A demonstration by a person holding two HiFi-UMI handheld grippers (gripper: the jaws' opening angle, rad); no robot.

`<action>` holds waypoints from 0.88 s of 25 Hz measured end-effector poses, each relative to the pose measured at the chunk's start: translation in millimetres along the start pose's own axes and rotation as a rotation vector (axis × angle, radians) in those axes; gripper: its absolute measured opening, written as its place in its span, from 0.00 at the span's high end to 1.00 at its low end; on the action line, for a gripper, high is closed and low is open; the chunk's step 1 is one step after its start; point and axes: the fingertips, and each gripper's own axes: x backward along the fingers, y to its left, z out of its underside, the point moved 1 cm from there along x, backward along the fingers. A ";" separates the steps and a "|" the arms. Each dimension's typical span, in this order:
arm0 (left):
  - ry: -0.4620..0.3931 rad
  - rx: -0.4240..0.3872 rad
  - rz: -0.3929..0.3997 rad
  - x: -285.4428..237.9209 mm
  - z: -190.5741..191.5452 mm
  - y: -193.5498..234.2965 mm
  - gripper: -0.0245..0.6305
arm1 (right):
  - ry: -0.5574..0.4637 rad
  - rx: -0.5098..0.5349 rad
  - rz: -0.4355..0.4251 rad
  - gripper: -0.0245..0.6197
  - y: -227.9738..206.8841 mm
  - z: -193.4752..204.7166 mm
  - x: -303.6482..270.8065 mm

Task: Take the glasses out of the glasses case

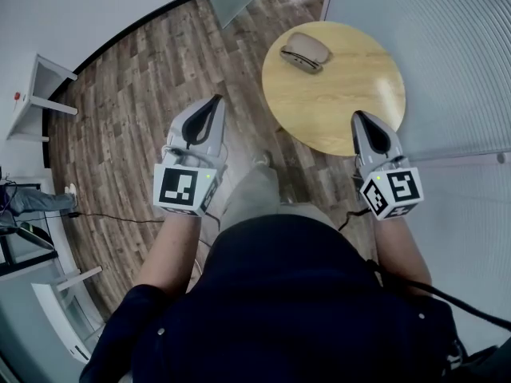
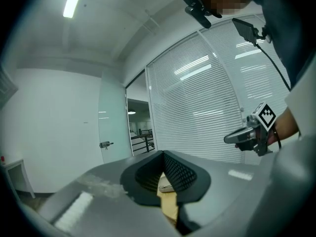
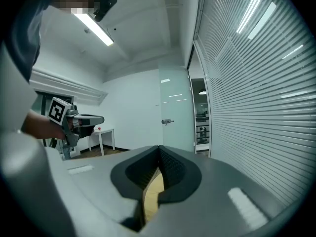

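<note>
Glasses case lies shut on the table, contents unseen; left gripper just off the table, right gripper at its near edge, both closed, empty.

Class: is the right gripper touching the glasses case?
Apart. The head view shows bare table between the right gripper at the near edge and the glasses case at the far side.

Dark wood-plank floor runs under a round, pale wooden counter at far right. Slatted blinds line the right wall. A white side table stands left against a white wall. A ceiling strip light glows.
</note>
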 end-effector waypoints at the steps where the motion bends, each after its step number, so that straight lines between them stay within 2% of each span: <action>1: -0.004 0.000 0.005 -6.2 -1.6 3.1 0.95 | -0.001 0.000 0.005 0.95 -2.0 -1.8 -3.6; 5: -0.025 -0.032 0.039 -31.2 -6.5 12.4 0.95 | -0.002 -0.002 0.025 0.95 -11.3 -7.4 -21.1; 8: -0.045 -0.014 0.052 -51.7 -12.7 22.6 0.95 | 0.004 -0.001 0.041 0.95 -17.7 -10.6 -39.5; 11: -0.040 -0.004 0.075 -75.9 -2.8 42.2 0.95 | 0.010 -0.005 0.061 0.95 -23.8 -10.1 -65.1; 14: -0.026 -0.031 0.101 -101.5 13.5 56.7 0.95 | 0.018 -0.005 0.071 0.95 -33.8 -2.5 -89.6; 17: -0.031 0.000 0.108 -127.6 18.4 67.1 0.95 | 0.020 0.000 0.098 0.95 -45.9 -1.1 -107.7; 22: -0.061 -0.027 0.193 -175.2 24.5 81.3 0.95 | 0.015 0.002 0.152 0.95 -65.8 -3.6 -139.4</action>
